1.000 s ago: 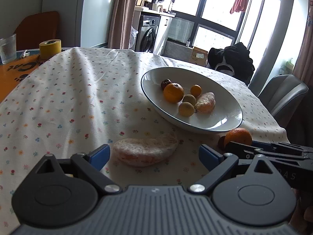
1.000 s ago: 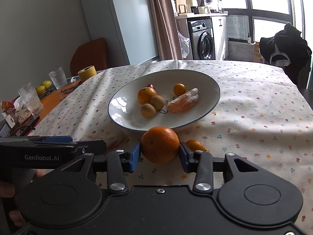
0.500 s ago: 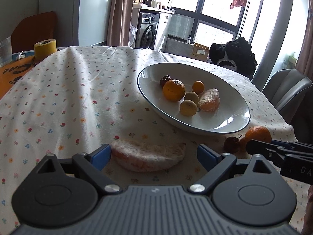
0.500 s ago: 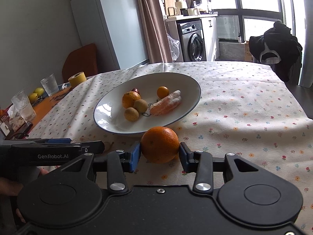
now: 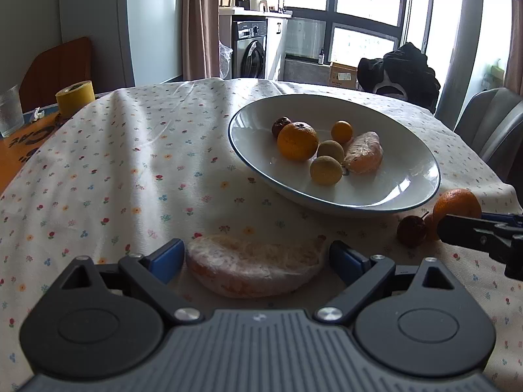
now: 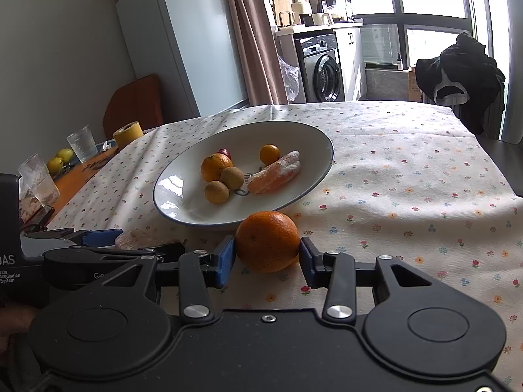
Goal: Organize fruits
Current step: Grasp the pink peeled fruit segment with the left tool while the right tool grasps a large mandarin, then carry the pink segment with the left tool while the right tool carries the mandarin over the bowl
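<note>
Daylight from blown-out tall dark-framed windows (image 5: 362, 3) upper right; soft shadows across floral cotton tablecloth (image 5: 137, 170); fisheye-bent edges; foreground dim.

fruits (image 5: 297, 141) in bowl (image 5: 408, 192); orange (image 6: 267, 241) before it.

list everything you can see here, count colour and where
plate: 1, white with dark rim, on the tablecloth
fruit in the plate: 6, orange, tan and dark red
wrapped fruit piece: 1, orange, between the left fingers
orange: 1, between the right fingers
dark red fruit: 1, on the cloth near the plate
tablecloth: 1, white, floral
tape roll: 1, yellow, far left
glasses: 2, clear, left table edge
yellow fruits: 2, by the glasses
washing machine: 1, grey, background
left hand-held gripper: 1, black, blue pads
right hand-held gripper: 1, black, blue pads
</note>
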Action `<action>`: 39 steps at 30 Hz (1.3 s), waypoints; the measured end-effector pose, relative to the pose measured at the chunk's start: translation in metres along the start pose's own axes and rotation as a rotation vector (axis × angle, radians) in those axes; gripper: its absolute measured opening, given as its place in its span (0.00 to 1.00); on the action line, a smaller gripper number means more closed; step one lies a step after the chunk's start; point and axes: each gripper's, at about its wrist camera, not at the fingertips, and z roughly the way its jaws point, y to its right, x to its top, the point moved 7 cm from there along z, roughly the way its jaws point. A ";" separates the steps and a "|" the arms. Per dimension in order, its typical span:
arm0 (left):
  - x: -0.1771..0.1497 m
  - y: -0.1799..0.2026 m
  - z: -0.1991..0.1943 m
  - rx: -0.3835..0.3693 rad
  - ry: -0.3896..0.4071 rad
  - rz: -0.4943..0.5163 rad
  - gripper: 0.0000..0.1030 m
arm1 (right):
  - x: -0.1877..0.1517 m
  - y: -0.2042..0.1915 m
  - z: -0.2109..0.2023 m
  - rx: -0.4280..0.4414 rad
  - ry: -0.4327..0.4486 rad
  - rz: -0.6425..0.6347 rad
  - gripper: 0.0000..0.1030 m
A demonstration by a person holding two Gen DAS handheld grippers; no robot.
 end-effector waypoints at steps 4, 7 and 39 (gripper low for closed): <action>0.001 -0.001 -0.002 -0.006 -0.005 0.000 0.87 | 0.000 -0.001 -0.002 0.001 0.001 -0.003 0.39; 0.000 -0.005 -0.006 -0.021 -0.005 -0.018 0.86 | 0.001 -0.003 -0.004 -0.002 0.005 -0.006 0.39; 0.039 -0.001 -0.072 -0.068 0.148 -0.043 0.86 | 0.026 -0.015 -0.034 -0.013 0.098 -0.036 0.39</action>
